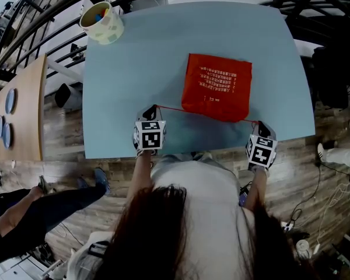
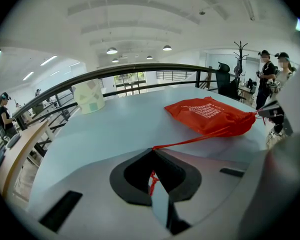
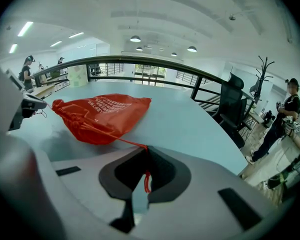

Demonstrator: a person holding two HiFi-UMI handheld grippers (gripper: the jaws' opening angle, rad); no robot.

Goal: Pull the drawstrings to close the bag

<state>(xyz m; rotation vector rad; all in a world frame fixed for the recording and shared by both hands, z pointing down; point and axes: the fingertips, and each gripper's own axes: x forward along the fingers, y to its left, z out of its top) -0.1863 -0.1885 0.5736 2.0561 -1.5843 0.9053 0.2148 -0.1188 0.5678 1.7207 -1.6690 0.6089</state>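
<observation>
Bag: a red drawstring bag [image 1: 217, 86] lies flat on the pale blue table [image 1: 128, 80], right of centre, with white print on its upper face and its gathered mouth towards the near edge.

Left gripper: the left gripper [image 1: 155, 108] is at the near edge, left of the bag. In the left gripper view its jaws are pressed together on the left drawstring [image 2: 202, 138], whose knotted end hangs down between the pads.

Right gripper: the right gripper [image 1: 255, 123] is at the near edge, just right of the bag's near right corner. Its jaws are clamped on the right drawstring [image 3: 124, 141], and a short red tail dangles between them.

Strings: both cords run in straight lines from the bag's mouth out to the two grippers, one to each side. They look taut, though the cords are thin in the head view.

Bag mouth: puckered into folds where the cords leave it [image 3: 72, 119].

Cup: a pale paper cup [image 1: 102, 22] holding small coloured items stands at the far left corner of the table, well apart from the bag.

Side table: a wooden side table [image 1: 26, 109] with blue discs stands left of the blue table.
</observation>
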